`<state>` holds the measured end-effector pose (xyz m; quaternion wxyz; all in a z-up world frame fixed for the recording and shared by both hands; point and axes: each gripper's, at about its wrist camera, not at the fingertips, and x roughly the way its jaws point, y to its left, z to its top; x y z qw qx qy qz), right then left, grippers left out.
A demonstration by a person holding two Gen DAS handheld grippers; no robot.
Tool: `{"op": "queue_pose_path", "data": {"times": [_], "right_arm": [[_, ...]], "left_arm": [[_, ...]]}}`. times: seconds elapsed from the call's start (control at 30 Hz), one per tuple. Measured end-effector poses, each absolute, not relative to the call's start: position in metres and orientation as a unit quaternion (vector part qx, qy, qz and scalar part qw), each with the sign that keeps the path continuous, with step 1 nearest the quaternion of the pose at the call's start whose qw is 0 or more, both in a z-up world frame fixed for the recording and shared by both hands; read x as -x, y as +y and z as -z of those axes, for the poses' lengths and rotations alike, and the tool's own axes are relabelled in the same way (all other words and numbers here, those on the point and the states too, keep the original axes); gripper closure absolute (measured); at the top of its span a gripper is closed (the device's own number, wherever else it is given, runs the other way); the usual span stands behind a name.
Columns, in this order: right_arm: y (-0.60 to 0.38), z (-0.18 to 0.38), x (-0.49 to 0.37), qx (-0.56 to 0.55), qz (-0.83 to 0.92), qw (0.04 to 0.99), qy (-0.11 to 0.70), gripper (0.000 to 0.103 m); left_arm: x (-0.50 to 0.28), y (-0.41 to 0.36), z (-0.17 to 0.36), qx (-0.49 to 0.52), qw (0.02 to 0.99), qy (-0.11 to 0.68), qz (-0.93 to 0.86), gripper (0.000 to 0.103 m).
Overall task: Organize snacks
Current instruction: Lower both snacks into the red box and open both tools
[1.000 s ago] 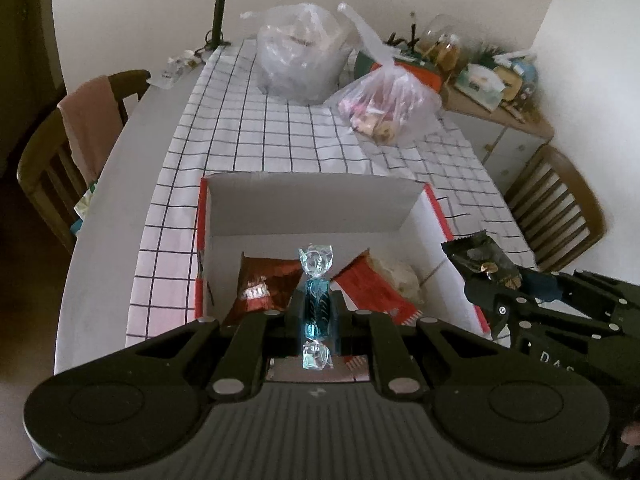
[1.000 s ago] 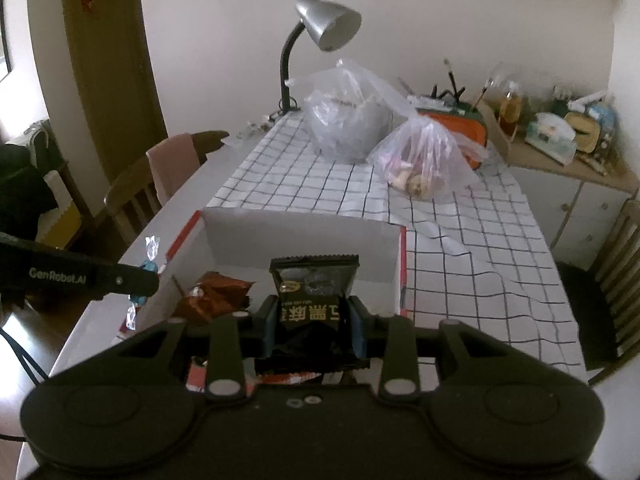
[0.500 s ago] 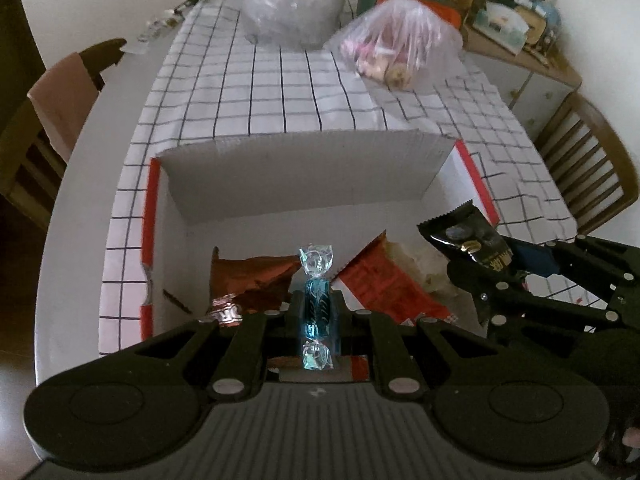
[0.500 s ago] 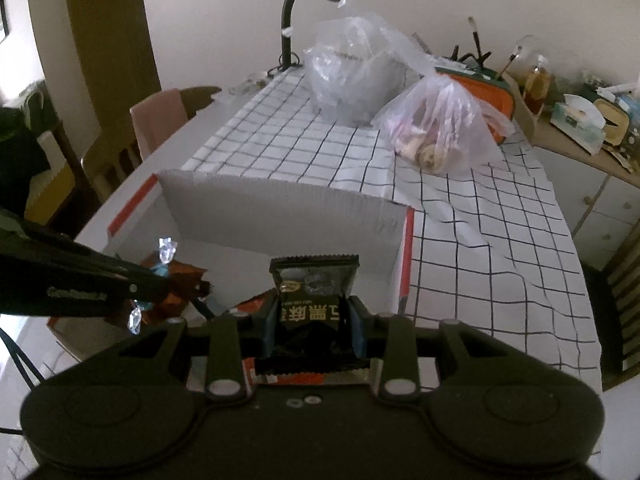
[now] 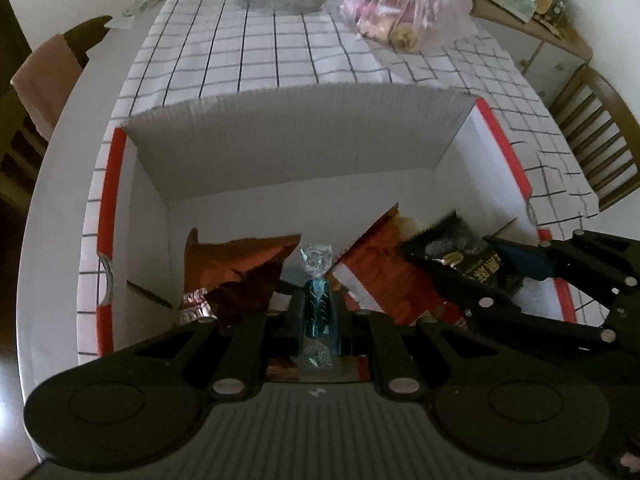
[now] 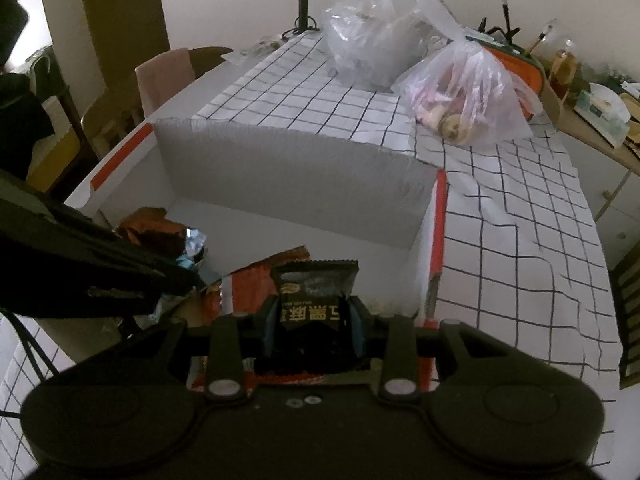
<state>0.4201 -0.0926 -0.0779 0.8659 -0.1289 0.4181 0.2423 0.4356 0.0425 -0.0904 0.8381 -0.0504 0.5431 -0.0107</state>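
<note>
Already in the white cardboard box (image 5: 280, 152) with red edges: a brown foil snack packet (image 5: 236, 276) near its left wall and a red snack packet (image 5: 384, 280) toward the middle, with something pale behind it (too hidden to name). So part of the sorting done, judging by this.

Clamped between the pads of the left gripper (image 5: 318, 312): a blue wrapped candy (image 5: 318, 304), upright, twisted clear ends above and below, held low inside the box between the brown and the red packets. Not released yet.

Clamped in the right gripper (image 6: 314, 328): a black snack packet (image 6: 314, 300) with gold print, jaws closed on its lower half, also over the box interior, near the right wall, above the red packet.

Both pieces inside the box walls, so release probably the next step for each.

Left to do, apparently: two clear plastic bags near the far end of the table, the nearer plastic bag (image 5: 404, 4) full of pinkish wrapped things, the other bag (image 6: 368, 44) with contents unclear. No loose snacks visible on the checked tablecloth (image 5: 256, 48) around the box (near edge of the table hidden by the grippers).
</note>
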Motion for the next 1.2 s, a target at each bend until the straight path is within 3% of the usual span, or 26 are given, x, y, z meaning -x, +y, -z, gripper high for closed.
{"op": "queue_pose_path", "data": {"times": [0.33,0.83,1.1,1.2], "right_arm": [[-0.093,0.081,-0.418,0.129,-0.239,0.865,0.423,0.066],[-0.101,0.059,-0.397,0.116,-0.233,0.878,0.403,0.051],[-0.104,0.040,-0.379,0.107,-0.227,0.889,0.382,0.037],[-0.106,0.032,-0.371,0.099,-0.227,0.894,0.374,0.032]], "left_arm": [[-0.432,0.046,0.098,0.053,0.834,0.550,0.000,0.091],[-0.405,0.053,0.075,0.070,0.851,0.521,0.004,0.089],[-0.383,0.054,0.054,0.070,0.866,0.495,0.010,0.085],[-0.374,0.055,0.045,0.071,0.872,0.484,0.014,0.079]]}}
